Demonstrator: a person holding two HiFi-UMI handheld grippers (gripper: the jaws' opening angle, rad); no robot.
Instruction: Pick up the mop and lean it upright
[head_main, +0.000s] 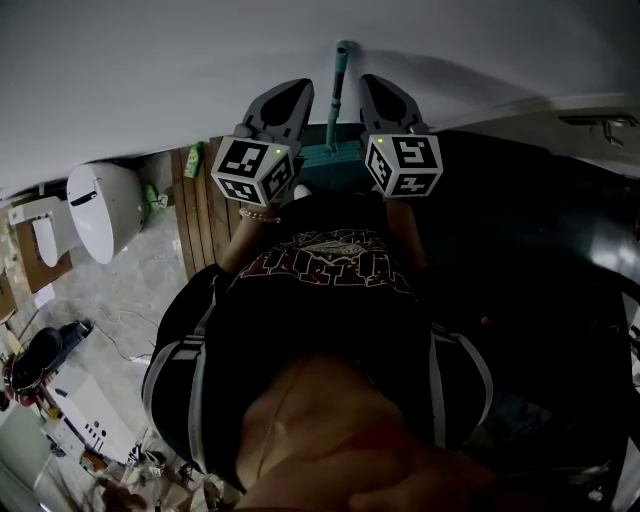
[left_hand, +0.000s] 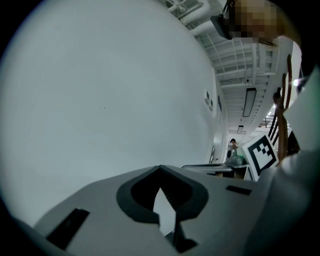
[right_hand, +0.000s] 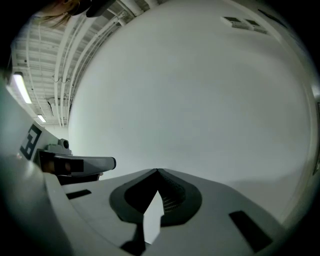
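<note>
Mop (head_main: 339, 88) is standing upright against the white wall (head_main: 150, 80), its teal handle rising between the two tools, held by neither. Left tool (head_main: 298, 90) is pointing at the wall, its jaws resting together with nothing between them. Right tool (head_main: 378, 85) is pointing the same way, jaws likewise together and empty. A white toilet (head_main: 100, 205) is sitting well off to the left.

1. The left gripper (head_main: 298, 90) was held out ahead of the chest, its 2 jaws closed tip to tip with nothing between them.
2. The right gripper (head_main: 377, 85) sat near it, jaws likewise closed and empty.
3. The left forearm (head_main: 243, 240) and right forearm (head_main: 404, 235) reached forward, roughly parallel.
</note>
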